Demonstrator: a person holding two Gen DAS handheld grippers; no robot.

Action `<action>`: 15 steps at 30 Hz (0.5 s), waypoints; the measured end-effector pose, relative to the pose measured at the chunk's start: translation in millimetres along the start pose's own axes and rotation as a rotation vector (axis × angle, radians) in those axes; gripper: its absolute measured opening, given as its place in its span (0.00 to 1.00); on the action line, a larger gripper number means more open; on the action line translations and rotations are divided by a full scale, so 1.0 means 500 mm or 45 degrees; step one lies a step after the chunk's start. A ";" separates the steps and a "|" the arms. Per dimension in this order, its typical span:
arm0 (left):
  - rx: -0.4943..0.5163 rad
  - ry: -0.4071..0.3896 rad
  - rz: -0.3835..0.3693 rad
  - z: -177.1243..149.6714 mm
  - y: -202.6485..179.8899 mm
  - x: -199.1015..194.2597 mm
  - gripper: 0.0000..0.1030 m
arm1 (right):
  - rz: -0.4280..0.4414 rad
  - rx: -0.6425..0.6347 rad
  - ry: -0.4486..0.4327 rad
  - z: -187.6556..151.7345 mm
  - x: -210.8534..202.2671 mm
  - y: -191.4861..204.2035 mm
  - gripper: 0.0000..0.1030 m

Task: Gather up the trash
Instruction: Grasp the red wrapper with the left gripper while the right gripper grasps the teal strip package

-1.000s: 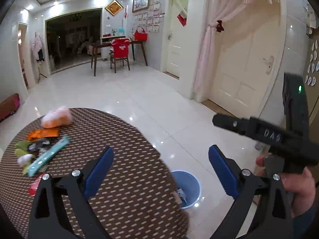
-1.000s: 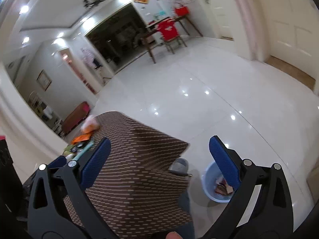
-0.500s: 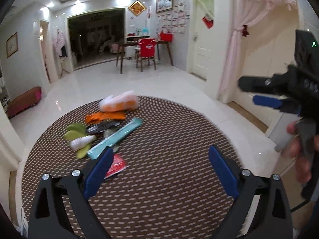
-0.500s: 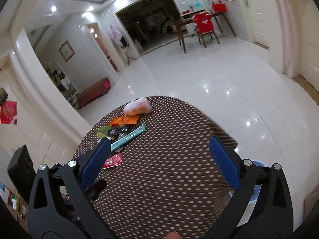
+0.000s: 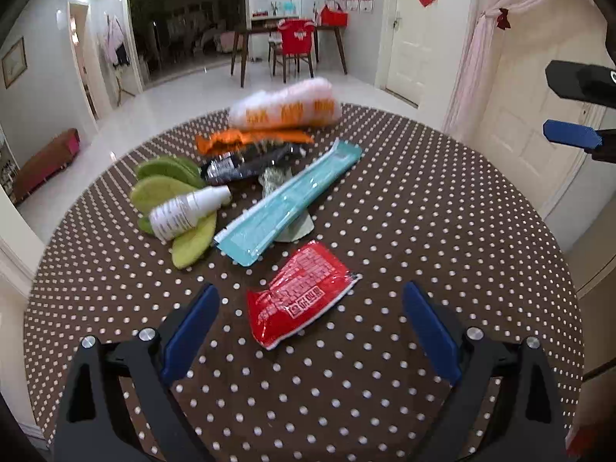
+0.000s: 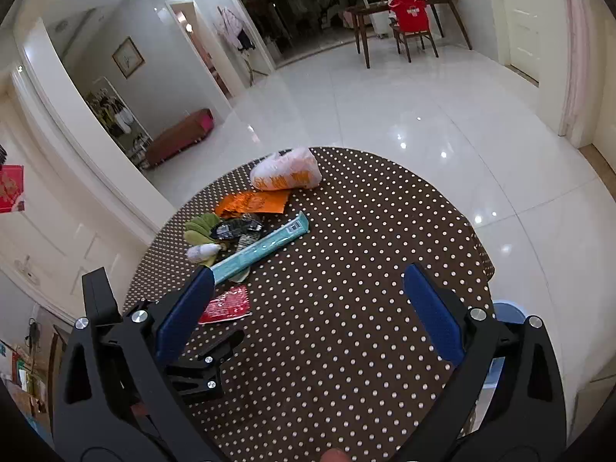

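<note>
A round brown polka-dot table (image 5: 423, 211) holds a pile of trash. A red wrapper (image 5: 300, 292) lies nearest, just ahead of my open, empty left gripper (image 5: 312, 327). Behind it lie a long teal packet (image 5: 288, 200), a white bottle (image 5: 184, 211) on green peels (image 5: 154, 192), a black wrapper (image 5: 250, 161), an orange wrapper (image 5: 250, 136) and a white-orange bag (image 5: 285, 106). My right gripper (image 6: 308, 304) is open and empty, higher above the table's near side; the red wrapper (image 6: 227, 304) lies by its left finger.
A blue bin (image 6: 508, 312) stands on the floor at the table's right edge, mostly hidden behind my right gripper. The left gripper's tips (image 6: 208, 362) show in the right wrist view. White tiled floor (image 6: 404, 115) surrounds the table; a desk and red chair (image 6: 412, 19) stand far back.
Both grippers have swung from the bin side back over the table. The left gripper has come down close to the red wrapper. Both jaws stay open.
</note>
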State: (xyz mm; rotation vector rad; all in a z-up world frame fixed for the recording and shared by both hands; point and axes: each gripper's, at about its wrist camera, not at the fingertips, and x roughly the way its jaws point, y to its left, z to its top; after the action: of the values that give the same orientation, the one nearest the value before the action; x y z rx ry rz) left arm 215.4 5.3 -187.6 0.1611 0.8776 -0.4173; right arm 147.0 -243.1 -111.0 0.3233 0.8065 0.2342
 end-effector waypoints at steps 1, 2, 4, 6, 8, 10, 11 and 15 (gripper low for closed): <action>-0.005 0.010 -0.032 0.002 0.001 0.004 0.72 | -0.002 0.001 0.009 0.003 0.005 -0.007 0.94; 0.003 0.021 -0.039 0.004 0.000 0.007 0.65 | -0.006 0.004 0.019 0.003 0.014 -0.007 0.94; 0.049 0.020 -0.023 0.004 -0.009 0.007 0.52 | -0.014 0.006 0.041 0.002 0.031 -0.004 0.94; 0.092 0.017 -0.018 0.002 -0.019 0.004 0.41 | -0.011 0.003 0.064 -0.001 0.047 0.002 0.94; 0.083 0.014 -0.047 0.001 -0.020 -0.002 0.34 | -0.014 0.007 0.091 -0.004 0.066 0.008 0.94; 0.055 0.011 -0.068 -0.004 -0.013 -0.005 0.30 | -0.016 0.015 0.119 -0.006 0.089 0.015 0.94; 0.043 0.010 -0.070 -0.006 -0.011 -0.008 0.28 | -0.017 0.018 0.128 -0.005 0.097 0.017 0.94; -0.013 0.002 -0.066 -0.028 0.000 -0.030 0.27 | -0.018 0.004 0.168 -0.008 0.137 0.046 0.94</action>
State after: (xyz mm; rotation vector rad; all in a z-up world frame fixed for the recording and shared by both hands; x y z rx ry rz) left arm 197.2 13.9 -184.7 0.1297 0.8869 -0.4606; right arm 188.2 -198.9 -150.9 0.3075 0.9389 0.2423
